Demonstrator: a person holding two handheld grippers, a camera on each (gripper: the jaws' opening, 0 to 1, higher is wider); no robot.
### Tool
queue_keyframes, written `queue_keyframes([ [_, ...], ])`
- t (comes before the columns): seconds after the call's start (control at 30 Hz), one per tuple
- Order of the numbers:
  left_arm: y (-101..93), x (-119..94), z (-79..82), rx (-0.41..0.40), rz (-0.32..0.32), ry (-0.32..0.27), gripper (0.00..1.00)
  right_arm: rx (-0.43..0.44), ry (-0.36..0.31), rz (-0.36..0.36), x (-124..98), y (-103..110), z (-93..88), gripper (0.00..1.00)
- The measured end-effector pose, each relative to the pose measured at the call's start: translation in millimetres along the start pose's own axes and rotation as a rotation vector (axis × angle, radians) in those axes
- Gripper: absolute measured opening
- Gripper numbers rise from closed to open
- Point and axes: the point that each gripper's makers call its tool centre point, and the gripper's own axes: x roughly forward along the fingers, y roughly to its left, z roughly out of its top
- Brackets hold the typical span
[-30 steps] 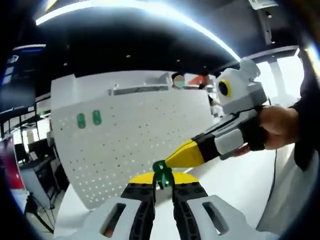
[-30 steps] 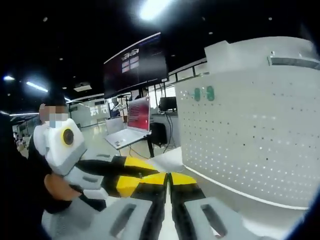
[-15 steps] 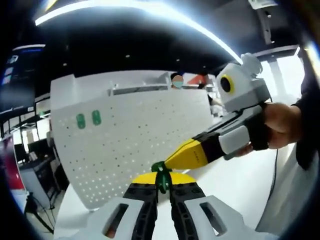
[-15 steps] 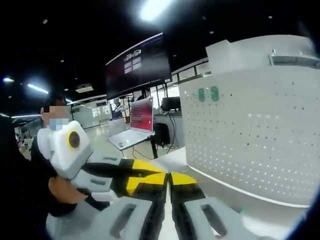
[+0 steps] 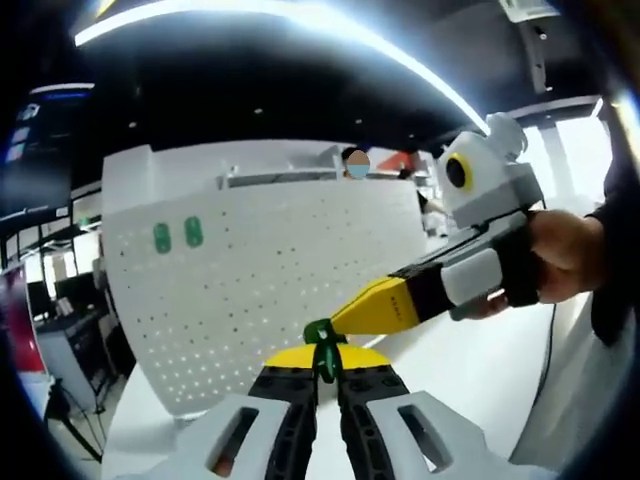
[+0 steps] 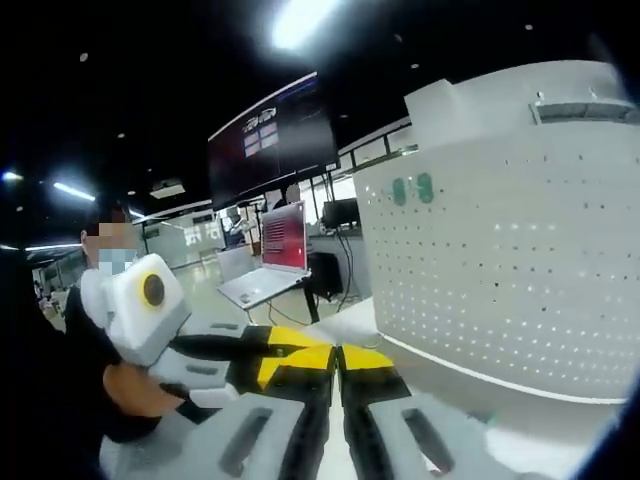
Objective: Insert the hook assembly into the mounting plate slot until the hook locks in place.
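- Showing writing too blurred to read: far screen (image 6: 272,125).
- Left gripper (image 5: 322,372) jaws clenched on green hook (image 5: 322,346), pegboard (image 5: 270,270) beyond.
- Right gripper (image 6: 337,365) jaws closed; its tip touches the hook.

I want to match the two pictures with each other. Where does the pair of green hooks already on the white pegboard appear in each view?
Left gripper view: the green hooks sit upper left on the white pegboard, far left of the left gripper.
Right gripper view: the green hooks sit right of centre, at the pegboard's upper left corner.
Shared landmark: the pegboard's raised white top edge.
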Motion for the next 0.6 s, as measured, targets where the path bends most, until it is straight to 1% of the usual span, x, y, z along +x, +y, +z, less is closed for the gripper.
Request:
queue_keyframes([
  [0.07,0.9,0.0,-0.1,-0.02,-0.004,-0.005,0.05,0.002,-0.002,0.002,0.3,0.2,0.4,0.0],
  [0.17,3.3,-0.6,0.0,-0.098,-0.015,-0.022,0.04,0.008,-0.007,0.009,0.9,1.3,1.4,0.0],
  [0.23,5.0,-1.3,-0.2,-0.121,-0.017,-0.027,0.04,0.001,-0.008,0.011,1.3,2.3,1.8,0.0],
  [0.33,4.5,-1.5,-0.2,-0.136,-0.017,-0.028,0.03,-0.003,-0.008,0.012,1.7,2.8,1.8,0.0],
  [0.6,5.2,-2.3,1.6,-0.124,-0.01,-0.038,0.03,-0.023,-0.018,0.015,1.5,3.7,3.6,0.01],
])
